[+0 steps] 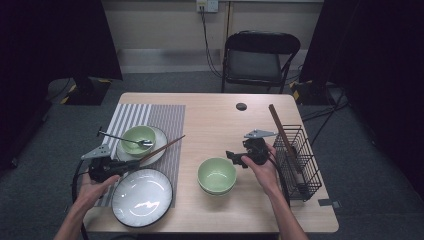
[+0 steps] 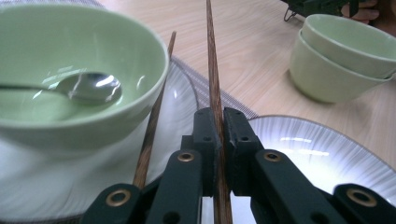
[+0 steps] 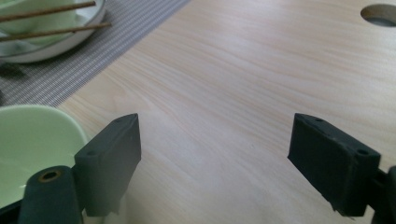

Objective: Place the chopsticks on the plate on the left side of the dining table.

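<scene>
My left gripper (image 1: 134,163) (image 2: 220,126) is shut on the near end of a brown chopstick (image 2: 214,70), which points away over the table. A second chopstick (image 2: 152,126) lies beside it, along the wall of a green bowl (image 1: 138,139) (image 2: 140,60). That bowl holds a metal spoon (image 2: 88,87) and stands on a small white plate (image 1: 161,136). My right gripper (image 1: 231,156) (image 3: 215,149) is open over bare wood, with nothing between its jaws. It is just right of two stacked green bowls (image 1: 216,175) (image 3: 32,149).
A large white plate with a dark rim (image 1: 142,196) (image 2: 317,154) lies at the front left, partly on a striped placemat (image 1: 170,117). A black wire basket (image 1: 300,160) at the right edge holds a long wooden stick (image 1: 279,125). A cable hole (image 1: 241,106) sits near the far edge.
</scene>
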